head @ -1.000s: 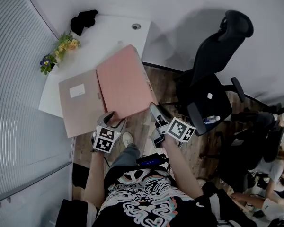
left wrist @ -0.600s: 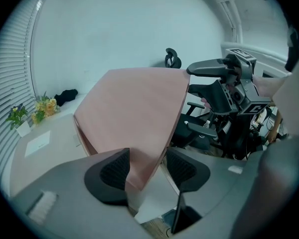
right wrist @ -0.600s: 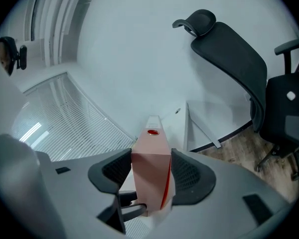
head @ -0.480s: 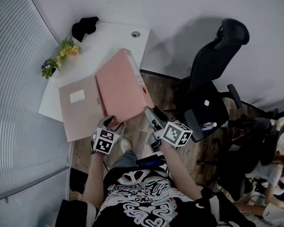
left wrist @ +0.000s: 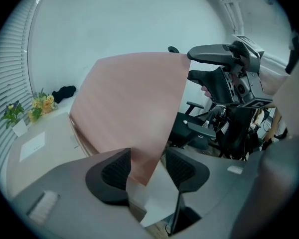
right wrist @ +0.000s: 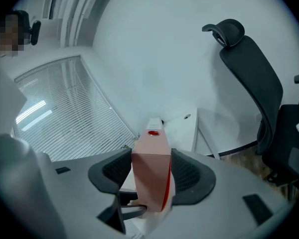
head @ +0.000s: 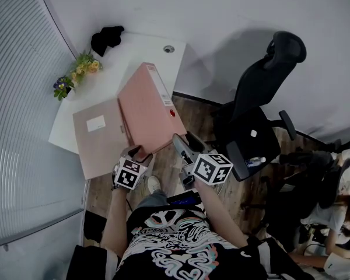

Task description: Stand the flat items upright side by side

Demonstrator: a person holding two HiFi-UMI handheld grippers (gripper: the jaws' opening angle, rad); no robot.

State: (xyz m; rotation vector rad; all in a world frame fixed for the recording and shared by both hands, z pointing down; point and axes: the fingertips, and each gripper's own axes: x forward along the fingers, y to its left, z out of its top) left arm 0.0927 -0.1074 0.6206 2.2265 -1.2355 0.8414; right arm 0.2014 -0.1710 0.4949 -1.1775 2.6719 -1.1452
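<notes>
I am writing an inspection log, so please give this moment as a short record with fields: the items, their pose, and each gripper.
tilted item: pink cardboard binder, spine side raised, not yet upright
flat item: duller pink folder with white label, lying on the white table
left gripper: jaws closed on the binder's cover edge
right gripper: jaws closed on the binder's spine
table corner: yellow flowers, black cloth
beside table: black office chair

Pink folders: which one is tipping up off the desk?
The right one: the folder with the red-dotted spine tilts up, gripped by the left tongs and right tongs. The folder with the white label lies flat on the desk.
</notes>
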